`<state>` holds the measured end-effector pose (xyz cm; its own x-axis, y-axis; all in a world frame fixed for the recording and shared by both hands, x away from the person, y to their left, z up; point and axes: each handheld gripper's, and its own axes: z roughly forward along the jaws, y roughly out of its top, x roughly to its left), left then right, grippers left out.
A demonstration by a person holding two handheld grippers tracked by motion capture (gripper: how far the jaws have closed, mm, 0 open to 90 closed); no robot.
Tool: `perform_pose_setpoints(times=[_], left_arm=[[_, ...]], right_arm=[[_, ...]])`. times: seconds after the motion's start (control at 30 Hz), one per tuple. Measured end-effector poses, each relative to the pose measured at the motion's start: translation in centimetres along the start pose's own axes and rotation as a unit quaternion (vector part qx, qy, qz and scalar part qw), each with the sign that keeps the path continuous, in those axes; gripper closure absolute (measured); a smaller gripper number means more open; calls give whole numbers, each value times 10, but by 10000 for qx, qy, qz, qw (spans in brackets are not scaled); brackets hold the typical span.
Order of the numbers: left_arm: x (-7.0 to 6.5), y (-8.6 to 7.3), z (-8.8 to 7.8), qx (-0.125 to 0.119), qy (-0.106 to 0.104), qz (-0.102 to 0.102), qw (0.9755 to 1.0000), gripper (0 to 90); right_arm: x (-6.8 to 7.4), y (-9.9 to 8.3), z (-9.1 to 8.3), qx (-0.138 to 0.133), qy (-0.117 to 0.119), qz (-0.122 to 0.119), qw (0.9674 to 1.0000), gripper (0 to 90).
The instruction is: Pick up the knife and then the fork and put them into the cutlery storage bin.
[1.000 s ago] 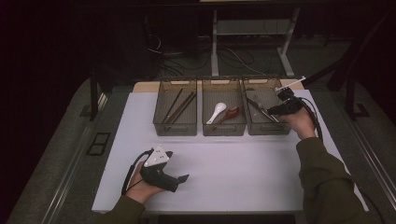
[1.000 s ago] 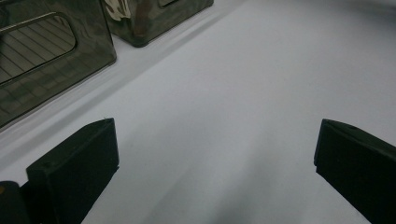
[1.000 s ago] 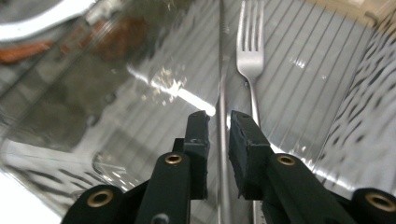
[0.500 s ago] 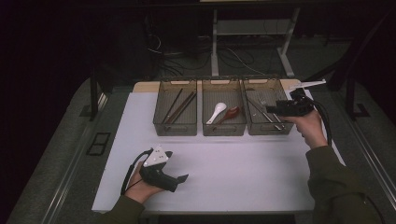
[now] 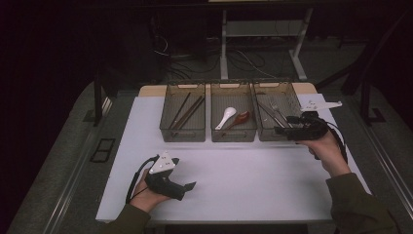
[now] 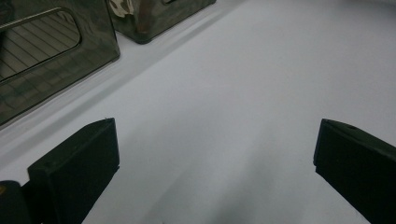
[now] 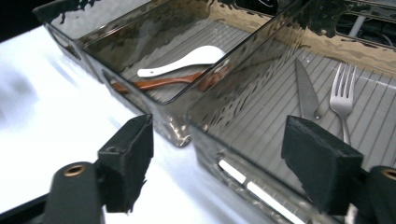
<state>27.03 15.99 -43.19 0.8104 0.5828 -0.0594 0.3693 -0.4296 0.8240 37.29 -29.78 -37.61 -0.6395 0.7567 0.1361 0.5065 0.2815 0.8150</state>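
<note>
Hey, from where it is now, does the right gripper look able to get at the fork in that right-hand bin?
Probably yes. The right gripper is open with nothing between its fingers, at the near edge of the right bin. The bin has no lid, and the fork lies flat beside a knife, which crowds it a little.

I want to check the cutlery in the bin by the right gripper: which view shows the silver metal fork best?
The right gripper view: the silver metal fork lies close and sharp beside a knife in the smoky plastic bin. In the high view the fork is a thin glint. The left gripper view faces the white table.
</note>
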Motion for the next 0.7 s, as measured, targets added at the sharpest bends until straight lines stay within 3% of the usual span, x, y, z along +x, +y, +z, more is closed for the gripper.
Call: perform_pose_setpoints(times=[0.4, 0.7], left_arm=[[0, 0, 0, -7, -8, -29, 10000, 0], [-1, 0, -1, -49, -26, -18, 10000, 0]], right_arm=[[33, -30, -7, -250, -35, -175, 9995, 153], [50, -59, -10, -341, -30, -142, 9993, 140]])
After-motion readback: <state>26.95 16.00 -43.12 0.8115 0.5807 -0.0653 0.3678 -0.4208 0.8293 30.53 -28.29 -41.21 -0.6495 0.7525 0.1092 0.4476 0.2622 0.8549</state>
